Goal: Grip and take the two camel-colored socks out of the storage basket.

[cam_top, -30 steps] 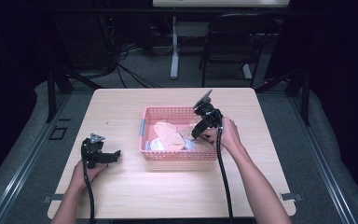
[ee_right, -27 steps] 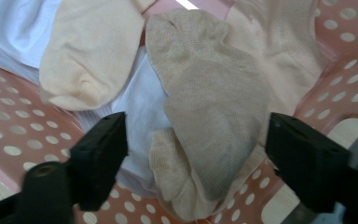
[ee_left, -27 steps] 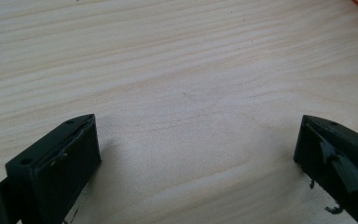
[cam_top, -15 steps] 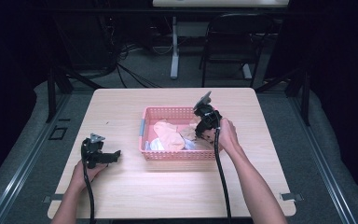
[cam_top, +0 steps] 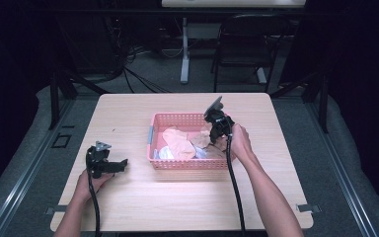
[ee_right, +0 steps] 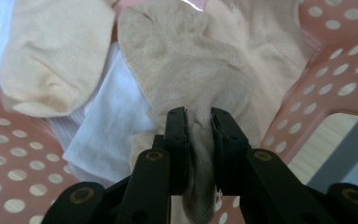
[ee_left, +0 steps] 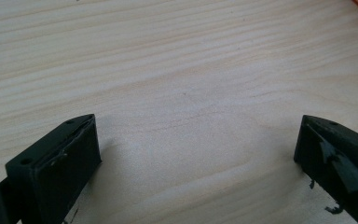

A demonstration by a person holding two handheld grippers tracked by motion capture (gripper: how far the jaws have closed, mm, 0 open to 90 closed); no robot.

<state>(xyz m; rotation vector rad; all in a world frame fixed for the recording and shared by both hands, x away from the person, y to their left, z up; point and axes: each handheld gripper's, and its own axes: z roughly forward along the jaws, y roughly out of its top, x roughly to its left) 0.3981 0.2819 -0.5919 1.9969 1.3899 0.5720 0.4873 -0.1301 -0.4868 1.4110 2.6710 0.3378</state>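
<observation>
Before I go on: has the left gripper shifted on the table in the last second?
No. The left gripper sits at the same spot on the table, left of the pink basket, jaws open.

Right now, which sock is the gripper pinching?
Look in the pink basket in the middle of the wooden table. The right gripper pinches the beige sock; it is duller than the cream sock beside it.

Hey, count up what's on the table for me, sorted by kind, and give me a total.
Baskets: 1, the pink perforated basket.
Grippers: 2, the left gripper open on bare wood, the right gripper shut on a beige sock.
Socks and cloths in the basket: at least 4, namely the beige sock, a cream sock, a pale pink one and a white piece; more may be hidden.
Total: at least 7.
</observation>
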